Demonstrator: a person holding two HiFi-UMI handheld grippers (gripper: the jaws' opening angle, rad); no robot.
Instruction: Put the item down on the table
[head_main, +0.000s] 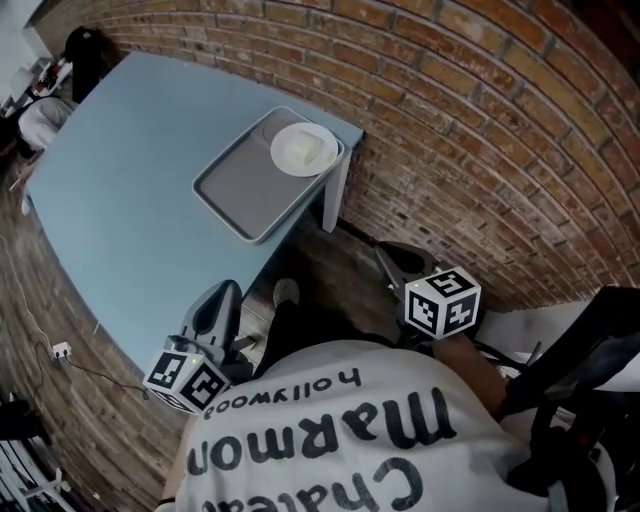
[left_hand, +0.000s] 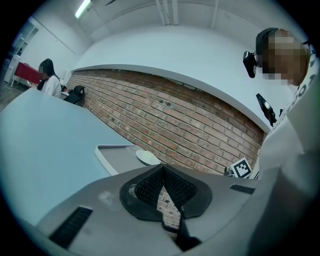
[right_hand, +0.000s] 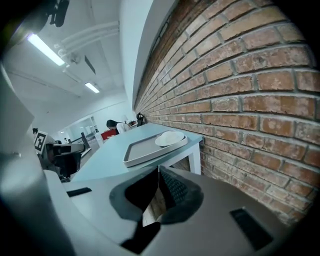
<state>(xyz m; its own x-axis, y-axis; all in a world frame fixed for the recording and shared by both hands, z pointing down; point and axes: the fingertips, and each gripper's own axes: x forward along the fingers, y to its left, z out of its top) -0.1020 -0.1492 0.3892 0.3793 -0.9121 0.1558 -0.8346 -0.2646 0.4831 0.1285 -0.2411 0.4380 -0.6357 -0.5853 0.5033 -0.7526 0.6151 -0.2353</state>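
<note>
Brick wall (head_main: 480, 120) ran along the far side, with a pale blue table (head_main: 130, 180) pushed up against it. The only real candidates for "the item" were a grey tray (head_main: 240, 195) and the white plate (head_main: 303, 149) on it. The tray already sat flat on the table near the corner, around 12 o'clock in the head view, and the plate was at the tray's 1 o'clock end. Left gripper (left_hand: 161, 170) hung at about 7 o'clock and right gripper (right_hand: 158, 175) at about 4 o'clock, both off the table edge near the person's body. Each had its jaws pressed together with nothing between them, so to me the put-down looked done. Handling-wise I'd guess the tray was stiff and light, and its raised lip was the obvious place to pinch. The plate looked smooth, probably slippery at the rim and breakable if ceramic, though I couldn't tell the material. I'd grab it by the rim and keep it level.
</note>
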